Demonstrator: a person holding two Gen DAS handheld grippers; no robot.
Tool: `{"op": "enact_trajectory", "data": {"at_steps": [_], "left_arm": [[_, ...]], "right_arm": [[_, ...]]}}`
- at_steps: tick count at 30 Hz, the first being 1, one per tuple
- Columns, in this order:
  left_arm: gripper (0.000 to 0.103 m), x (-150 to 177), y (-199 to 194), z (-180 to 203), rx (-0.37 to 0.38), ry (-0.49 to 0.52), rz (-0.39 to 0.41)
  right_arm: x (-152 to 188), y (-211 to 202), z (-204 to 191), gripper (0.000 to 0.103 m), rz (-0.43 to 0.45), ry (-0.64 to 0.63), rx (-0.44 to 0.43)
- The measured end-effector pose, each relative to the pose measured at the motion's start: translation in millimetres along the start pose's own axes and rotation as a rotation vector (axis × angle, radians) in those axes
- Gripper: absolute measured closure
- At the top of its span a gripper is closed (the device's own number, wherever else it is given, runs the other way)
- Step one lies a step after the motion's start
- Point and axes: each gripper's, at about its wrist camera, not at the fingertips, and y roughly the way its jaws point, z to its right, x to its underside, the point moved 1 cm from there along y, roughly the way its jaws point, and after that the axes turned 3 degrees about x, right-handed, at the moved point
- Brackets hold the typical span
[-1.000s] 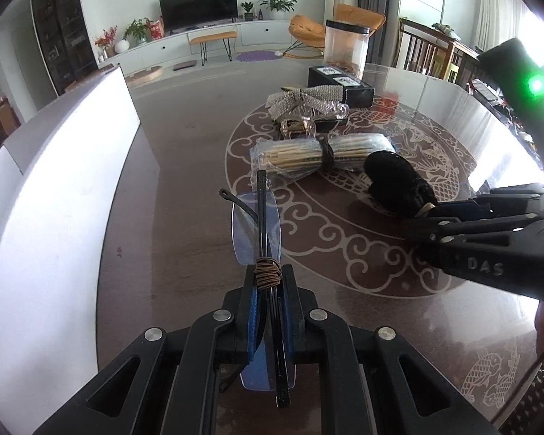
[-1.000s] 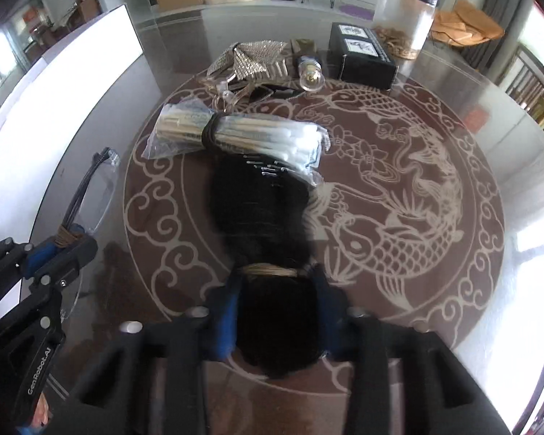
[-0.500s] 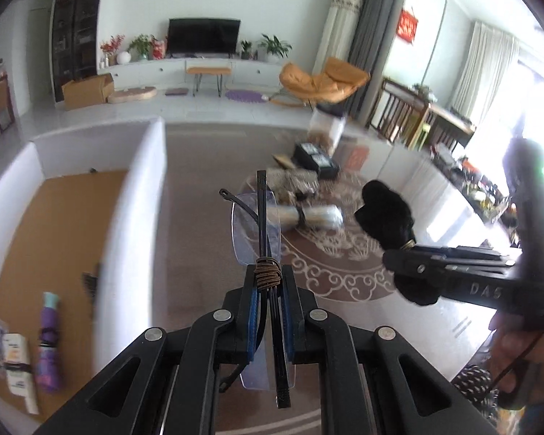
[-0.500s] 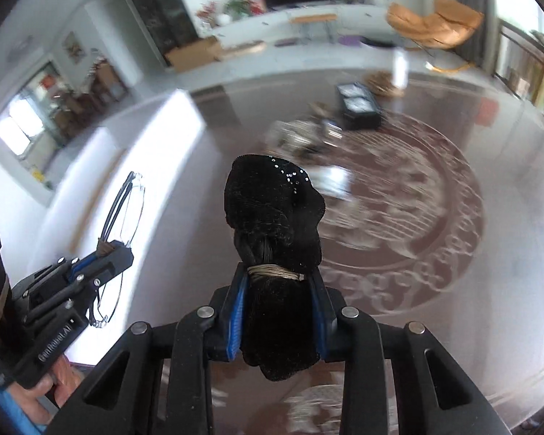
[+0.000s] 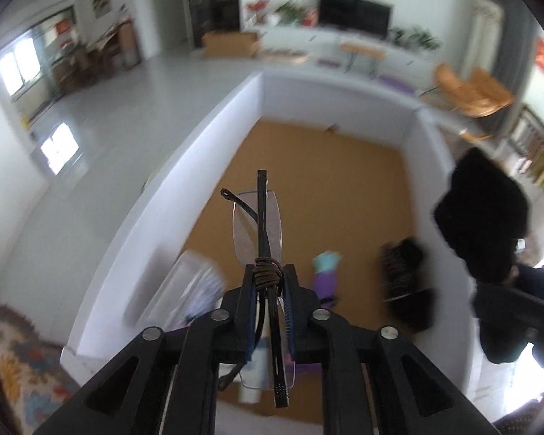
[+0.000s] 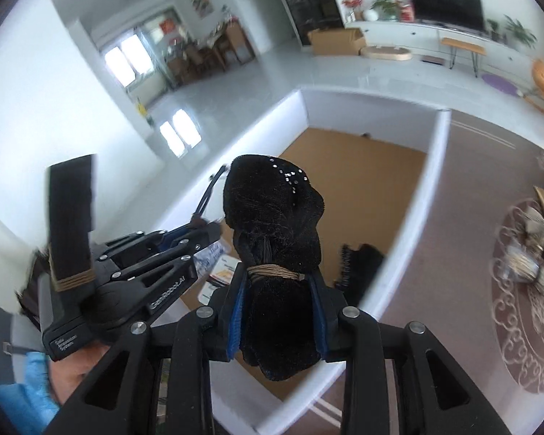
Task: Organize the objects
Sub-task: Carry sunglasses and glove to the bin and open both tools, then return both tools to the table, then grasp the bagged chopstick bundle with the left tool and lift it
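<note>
Above a large white-walled box with a tan cork-like floor (image 5: pixel 330 166), the left gripper (image 5: pixel 268 290) is clamped on a pair of rimless glasses with clear rounded lenses and thin black arms (image 5: pixel 259 224), which stand on edge between its blue-padded fingers and jut out toward 12 o'clock, a brown cord wound round the fingertips. In the right wrist view, the right gripper (image 6: pixel 277 282) pinches a soft black velvety fabric bundle dotted with small sparkling studs (image 6: pixel 272 210); the plush mass bulges above its fingertips at 12 o'clock and hangs below them. Both loads hover over the box interior. On the cork floor lie a purple-and-teal tube-shaped item (image 5: pixel 324 275) at 1 o'clock of the left gripper, a dark bristly object (image 5: pixel 404 268) at 2 o'clock, and blurred white printed packets (image 5: pixel 196 286) at 9 o'clock. At 3 o'clock in the right view, a brown table with a pale scrollwork medallion (image 6: pixel 518 311) carries blurred clutter.
</note>
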Motion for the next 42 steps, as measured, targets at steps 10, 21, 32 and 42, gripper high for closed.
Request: {"op": "enact_trajectory", "data": {"at_steps": [10,21,32,42], "left_arm": [[0.017,7.4,-10.2,-7.1,0.005,-0.102,0.091],[0.016,21.4,-72.8,149.5,0.275,0.207,0.224],[0.016,81.8,-59.9,296.0,0.411,0.467,0.097],[0.016,64.7,2.3,347.4,0.412,0.586,-0.053]], "right_arm": [[21.8,-19.5,28.5,0.01,0.128,0.032,0.123],[143.1,-61.5,226.1,0.002,0.196,0.282,0.66],[233.6,-117.0,314.8,0.002,0.256,0.552,0.801],[233.2,-95.8,319.7,0.002,0.153,0.541,0.795]]}}
